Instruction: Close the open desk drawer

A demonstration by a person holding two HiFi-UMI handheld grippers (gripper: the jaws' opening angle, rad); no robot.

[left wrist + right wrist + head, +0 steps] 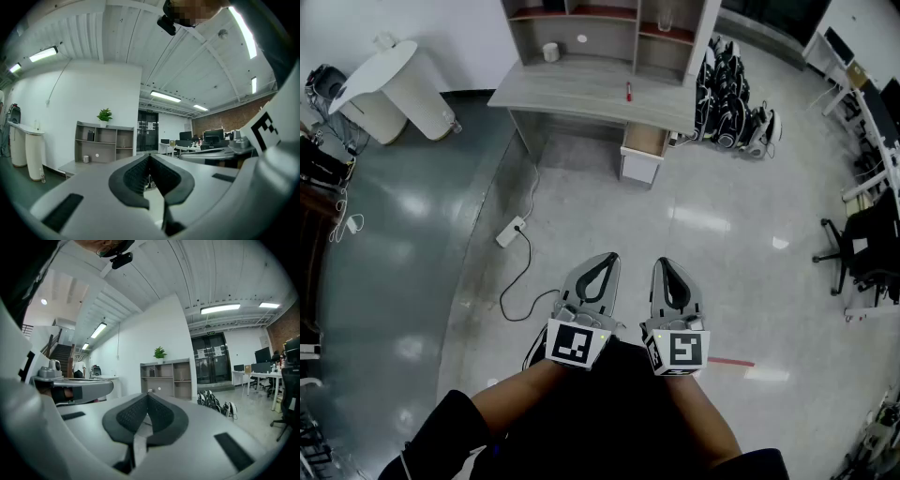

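The grey desk (581,94) with a shelf unit stands across the room at the top of the head view. Its drawer (643,148) is pulled out under the desk's right end. My left gripper (602,263) and right gripper (666,269) are held side by side close to my body, far from the desk, both shut with nothing between the jaws. In the left gripper view the left gripper (150,157) points level at the desk (70,167) and shelf (104,143). From the right gripper (148,396) the shelf (166,378) shows in the distance.
A power strip (511,231) and its cable (520,291) lie on the floor left of my path. A white lectern (389,89) stands at the far left. Bags (727,103) lean right of the desk. An office chair (862,253) and tables stand at the right.
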